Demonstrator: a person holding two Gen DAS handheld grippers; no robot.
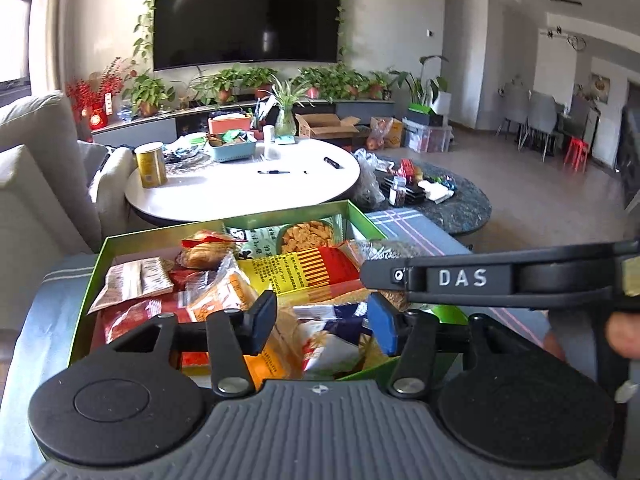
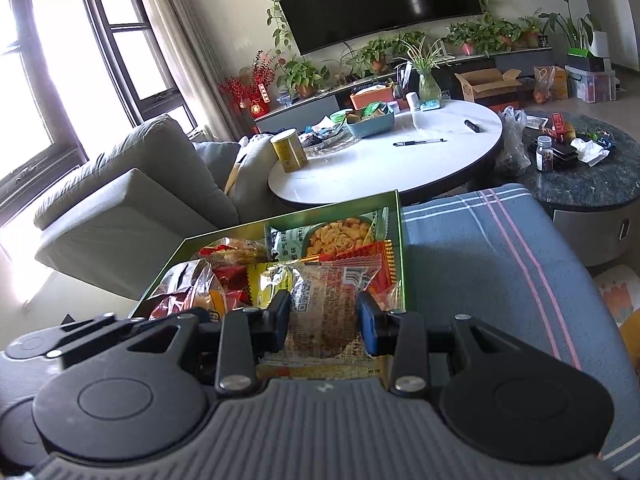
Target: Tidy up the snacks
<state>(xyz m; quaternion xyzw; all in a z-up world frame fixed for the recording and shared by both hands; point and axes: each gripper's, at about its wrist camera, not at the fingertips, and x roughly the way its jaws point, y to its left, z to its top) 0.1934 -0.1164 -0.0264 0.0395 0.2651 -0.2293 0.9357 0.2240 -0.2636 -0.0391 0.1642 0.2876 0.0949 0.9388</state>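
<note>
My left gripper (image 1: 322, 322) hangs over the near half of the green box (image 1: 102, 250), which is packed with snack packets. Its jaws stand apart and released, with nothing between them; an orange packet (image 1: 236, 294) and a white-and-blue packet (image 1: 332, 340) lie below the gap. My right gripper (image 2: 322, 322) is over the same green box (image 2: 394, 216), at its near right corner. Its jaws are set on either side of a clear-wrapped round cake (image 2: 324, 308); from the right wrist view the pads look to be against the wrapper, but I cannot tell whether they are clenched on it or only flanking it. In the left wrist view the right gripper (image 1: 370, 274) enters from the right, its finger marked "DAS". At the far end of the box lies a green-and-white packet of orange crisps (image 2: 340, 234), with a yellow-and-red packet (image 1: 298, 272) just in front of it. The box rests on a blue striped cloth (image 2: 480, 260). Beyond it stands a white round table (image 2: 400, 160) carrying a gold tin (image 2: 289, 155) and a blue basket (image 2: 370, 124).
</note>
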